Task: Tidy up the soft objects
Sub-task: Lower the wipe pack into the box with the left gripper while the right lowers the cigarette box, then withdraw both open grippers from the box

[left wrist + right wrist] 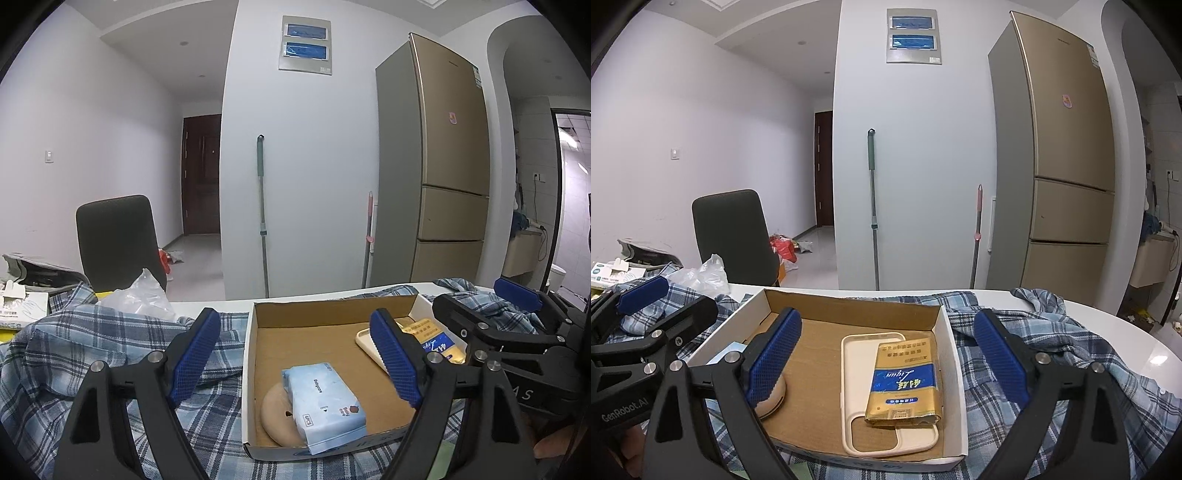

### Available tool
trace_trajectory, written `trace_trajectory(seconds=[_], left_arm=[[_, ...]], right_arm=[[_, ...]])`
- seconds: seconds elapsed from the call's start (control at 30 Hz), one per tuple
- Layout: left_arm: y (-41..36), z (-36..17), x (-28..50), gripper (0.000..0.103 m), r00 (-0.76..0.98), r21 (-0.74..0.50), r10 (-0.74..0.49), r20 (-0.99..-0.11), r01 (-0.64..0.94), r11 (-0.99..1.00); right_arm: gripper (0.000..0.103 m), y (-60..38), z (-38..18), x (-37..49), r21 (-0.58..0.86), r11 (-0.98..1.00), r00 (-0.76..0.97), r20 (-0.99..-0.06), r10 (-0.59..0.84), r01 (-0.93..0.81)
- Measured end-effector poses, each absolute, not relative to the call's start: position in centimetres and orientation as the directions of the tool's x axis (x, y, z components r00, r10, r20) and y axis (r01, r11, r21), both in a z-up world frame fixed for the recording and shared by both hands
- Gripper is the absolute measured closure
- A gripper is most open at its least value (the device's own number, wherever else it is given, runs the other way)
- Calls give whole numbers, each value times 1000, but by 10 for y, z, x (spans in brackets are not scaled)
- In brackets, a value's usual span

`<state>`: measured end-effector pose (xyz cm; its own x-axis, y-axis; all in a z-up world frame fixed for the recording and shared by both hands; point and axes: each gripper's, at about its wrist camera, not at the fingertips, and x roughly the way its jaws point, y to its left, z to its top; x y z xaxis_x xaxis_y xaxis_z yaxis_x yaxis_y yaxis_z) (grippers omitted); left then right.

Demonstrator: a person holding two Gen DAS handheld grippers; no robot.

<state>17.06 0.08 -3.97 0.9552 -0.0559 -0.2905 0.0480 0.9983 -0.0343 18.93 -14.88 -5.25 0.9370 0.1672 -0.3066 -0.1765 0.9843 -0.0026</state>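
Both the left tongs (299,354) and right tongs (897,354) stood wide and empty above the cardboard tray (325,314) (likely just emptied), where the wipes pack (321,398), phone case (857,443) and gold packet (905,387) lay gathered.

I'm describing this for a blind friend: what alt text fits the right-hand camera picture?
An open gripper hovers over a cardboard box holding a gold packet lying on a cream phone case. The box sits on a plaid shirt; a fridge stands behind.
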Motion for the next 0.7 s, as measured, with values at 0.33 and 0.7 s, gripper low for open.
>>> trace_trajectory(seconds=[0.33, 0.7], left_arm=[[3, -2, 150, 18, 960, 20, -77, -270, 85, 996], [6, 70, 58, 18, 984, 6, -86, -156, 88, 996]], right_arm=[[9, -156, -35, 181, 12, 982, 940, -286, 184, -188], [9, -182, 36, 113, 65, 973, 955, -189, 230, -222]])
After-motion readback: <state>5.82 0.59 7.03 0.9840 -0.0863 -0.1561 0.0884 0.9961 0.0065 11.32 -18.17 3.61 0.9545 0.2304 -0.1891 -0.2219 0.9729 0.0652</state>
